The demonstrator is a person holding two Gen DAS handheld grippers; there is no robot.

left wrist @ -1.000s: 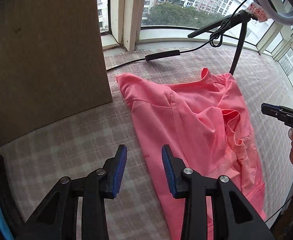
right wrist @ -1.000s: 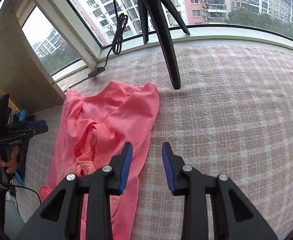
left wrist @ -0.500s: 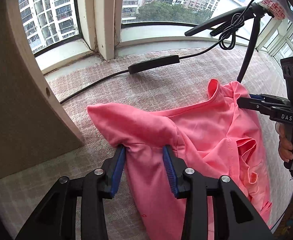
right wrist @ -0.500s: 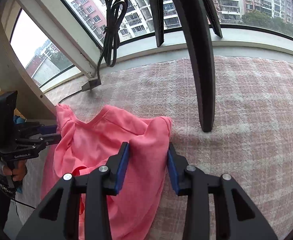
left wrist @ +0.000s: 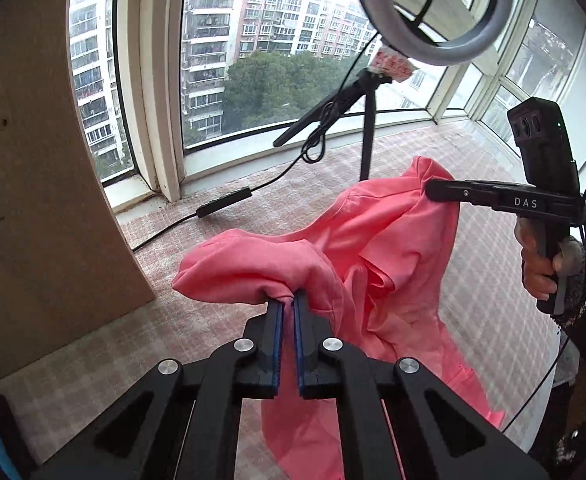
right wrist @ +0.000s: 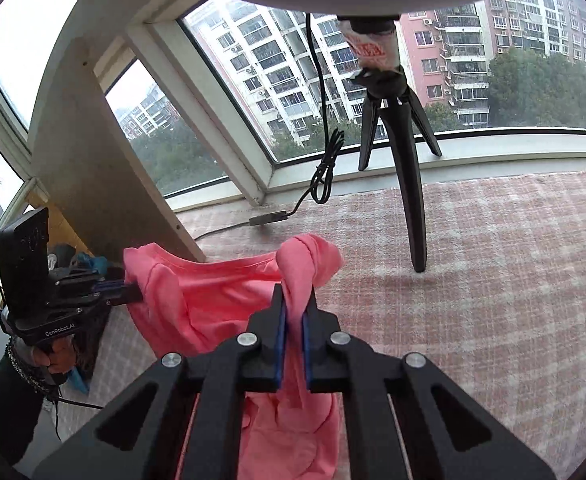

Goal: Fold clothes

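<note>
Your left gripper (left wrist: 287, 307) clenches one shoulder of the pink shirt (left wrist: 377, 248); your right gripper (right wrist: 293, 304) clenches the other. The shirt hangs between them above the checked cloth (right wrist: 513, 272), open toward 3 o'clock; tripod (right wrist: 409, 168) at 1 o'clock.

Both hand-held grippers (left wrist: 287, 302) (right wrist: 294, 300) clamped (raised).

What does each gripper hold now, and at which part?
Both hold the pink shirt: the left gripper pinches one shoulder, and the right gripper pinches the other.
</note>
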